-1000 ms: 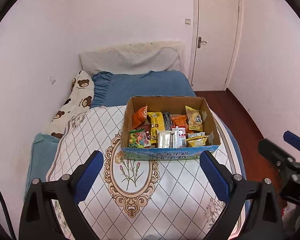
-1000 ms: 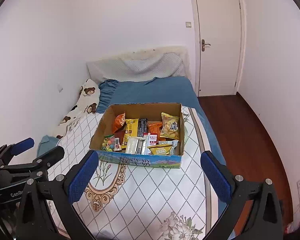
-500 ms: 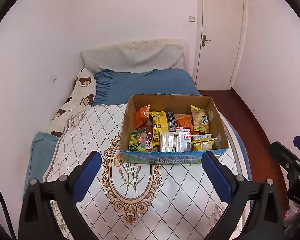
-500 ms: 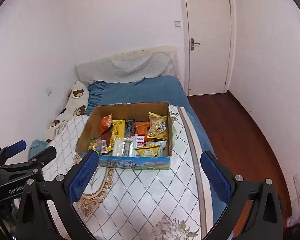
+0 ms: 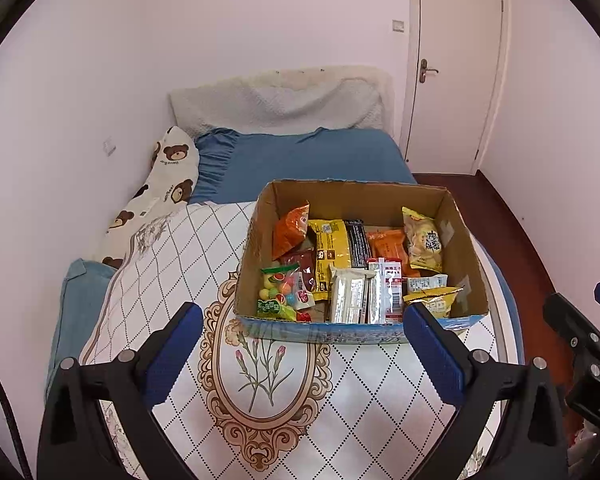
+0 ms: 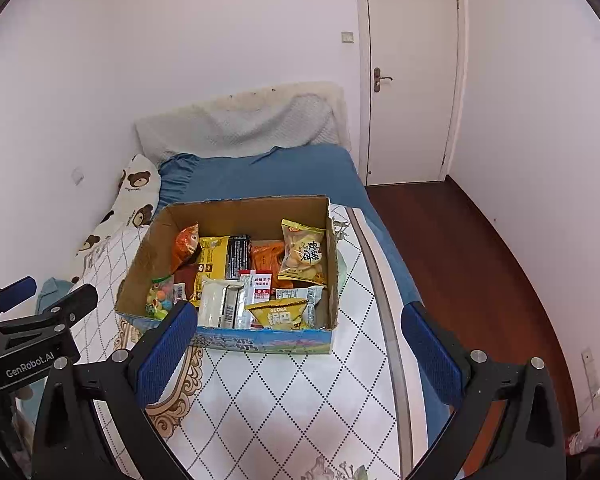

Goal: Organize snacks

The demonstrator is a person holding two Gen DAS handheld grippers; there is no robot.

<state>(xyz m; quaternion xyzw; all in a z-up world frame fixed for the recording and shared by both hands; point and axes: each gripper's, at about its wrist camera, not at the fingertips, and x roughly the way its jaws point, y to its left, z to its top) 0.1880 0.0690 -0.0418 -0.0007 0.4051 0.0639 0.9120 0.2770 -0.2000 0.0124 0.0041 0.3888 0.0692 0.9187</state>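
Observation:
An open cardboard box (image 5: 464,236) (image 6: 140,264) sits on the quilted bed cover, packed with several snack packets: an orange bag (image 5: 290,230), a yellow packet (image 5: 330,250), a biscuit bag (image 5: 422,240) (image 6: 304,252), silver bars (image 5: 350,294), a candy bag (image 5: 282,288) and a yellow GUOBA bag (image 6: 280,314). My left gripper (image 5: 304,350) is open and empty, a little in front of the box. My right gripper (image 6: 300,350) is open and empty, in front of the box's near right side.
The bed has a white diamond-pattern cover (image 5: 284,408), a blue sheet (image 5: 300,160) and a teddy-bear pillow (image 5: 160,188) by the left wall. A closed door (image 6: 412,80) and dark wood floor (image 6: 480,264) lie to the right.
Both grippers have moved closer to the box and shifted slightly; the box looks larger. Both stay open and empty.

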